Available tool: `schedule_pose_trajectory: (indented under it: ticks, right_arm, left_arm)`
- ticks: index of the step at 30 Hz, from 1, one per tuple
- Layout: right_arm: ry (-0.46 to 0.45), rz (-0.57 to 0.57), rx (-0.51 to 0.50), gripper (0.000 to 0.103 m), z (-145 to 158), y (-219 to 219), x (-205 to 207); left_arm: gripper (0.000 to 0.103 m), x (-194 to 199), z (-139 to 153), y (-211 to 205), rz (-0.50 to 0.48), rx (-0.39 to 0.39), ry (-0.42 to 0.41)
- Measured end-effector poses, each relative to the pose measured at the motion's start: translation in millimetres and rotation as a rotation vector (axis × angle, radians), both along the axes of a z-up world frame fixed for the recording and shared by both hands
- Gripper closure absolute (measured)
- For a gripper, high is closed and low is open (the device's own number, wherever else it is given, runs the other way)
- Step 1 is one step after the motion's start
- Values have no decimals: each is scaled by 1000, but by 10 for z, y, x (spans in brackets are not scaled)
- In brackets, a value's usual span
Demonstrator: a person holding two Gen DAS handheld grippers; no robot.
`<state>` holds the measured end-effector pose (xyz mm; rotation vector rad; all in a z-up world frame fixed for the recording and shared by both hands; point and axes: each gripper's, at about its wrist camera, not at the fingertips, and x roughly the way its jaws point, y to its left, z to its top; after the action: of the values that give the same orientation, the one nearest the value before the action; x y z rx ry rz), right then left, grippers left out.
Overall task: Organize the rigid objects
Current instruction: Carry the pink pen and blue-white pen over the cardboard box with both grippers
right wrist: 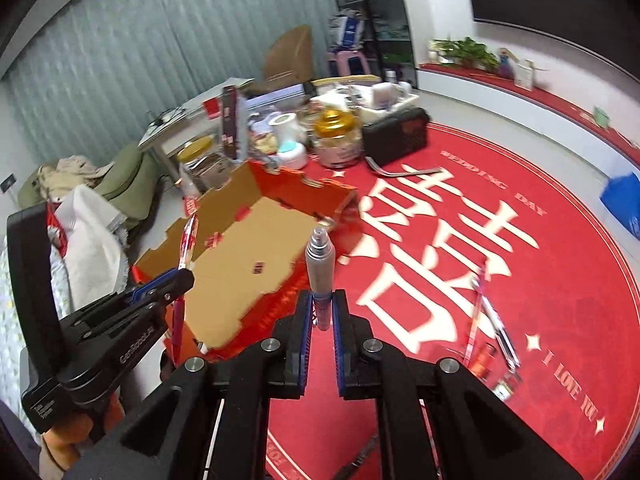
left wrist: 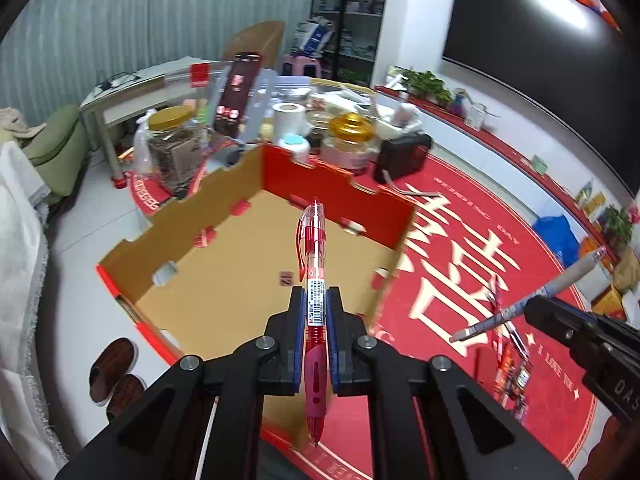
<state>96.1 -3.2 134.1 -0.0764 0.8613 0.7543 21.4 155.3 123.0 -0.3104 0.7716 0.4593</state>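
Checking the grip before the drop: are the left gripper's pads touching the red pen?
Touching. In the left wrist view the left gripper has both blue pads pressed against the red pen's clear barrel, with no gap on either side.

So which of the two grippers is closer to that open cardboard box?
Left. The left gripper, holding a red pen, hangs over the cardboard box; the right gripper, holding a grey pen, sits beside it.

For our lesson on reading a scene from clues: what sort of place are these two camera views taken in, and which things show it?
Most likely a living room in a home. A large dark screen hangs on the wall, a round red rug with "WEDDING DAY" lettering covers the floor, and slippers sit beside an open cardboard box.
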Motion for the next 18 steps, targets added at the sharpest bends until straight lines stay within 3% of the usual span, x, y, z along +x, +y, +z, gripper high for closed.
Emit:
schedule_pose_trajectory:
  ticks: [11,18]
  right_arm:
    - [-18,103,2,92,82,588,-32]
    - [-13,159,-26,92,41,957,1]
  left_arm:
    - [93,-59,18,457,108,34,-7]
    - [93,-21,-120,694,164,35,27]
